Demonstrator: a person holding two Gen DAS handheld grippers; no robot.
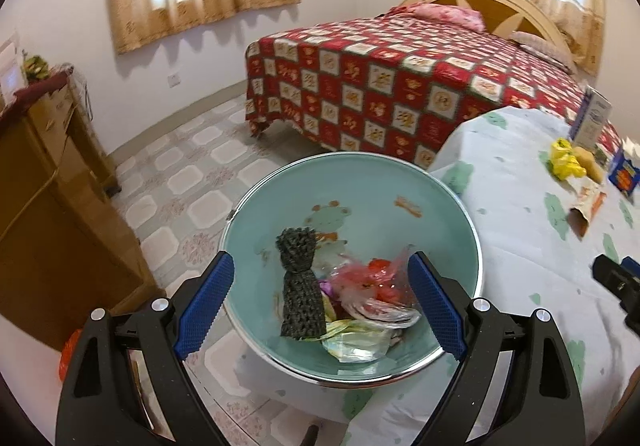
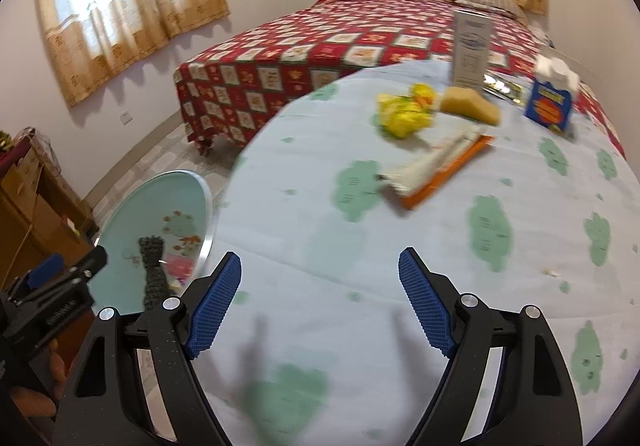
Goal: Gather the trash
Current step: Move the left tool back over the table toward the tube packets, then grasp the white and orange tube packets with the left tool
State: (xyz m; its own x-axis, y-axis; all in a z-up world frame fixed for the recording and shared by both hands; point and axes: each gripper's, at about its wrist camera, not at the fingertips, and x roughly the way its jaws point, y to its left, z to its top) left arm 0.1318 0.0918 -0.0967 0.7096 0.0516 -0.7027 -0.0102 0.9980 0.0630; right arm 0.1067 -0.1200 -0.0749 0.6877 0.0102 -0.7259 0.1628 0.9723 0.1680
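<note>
A teal trash bin (image 1: 436,202) with a frog print stands beside the round table. Inside lie a dark knitted piece (image 1: 298,282), a clear bag with red bits (image 1: 376,282) and crumpled wrappers. My left gripper (image 1: 320,302) is open and empty just above the bin's mouth. My right gripper (image 2: 320,302) is open and empty over the table's cloth (image 2: 400,266). On the table lie a crumpled yellow wrapper (image 2: 406,112), a yellow sponge (image 2: 472,104) and a flat paper packet with an orange edge (image 2: 436,170). The bin also shows in the right wrist view (image 2: 156,202).
A white carton (image 2: 471,46) and a blue box (image 2: 550,102) stand at the table's far side. A bed with a red patterned cover (image 1: 400,86) is behind. A wooden cabinet (image 1: 48,182) stands on the left. The floor is tiled.
</note>
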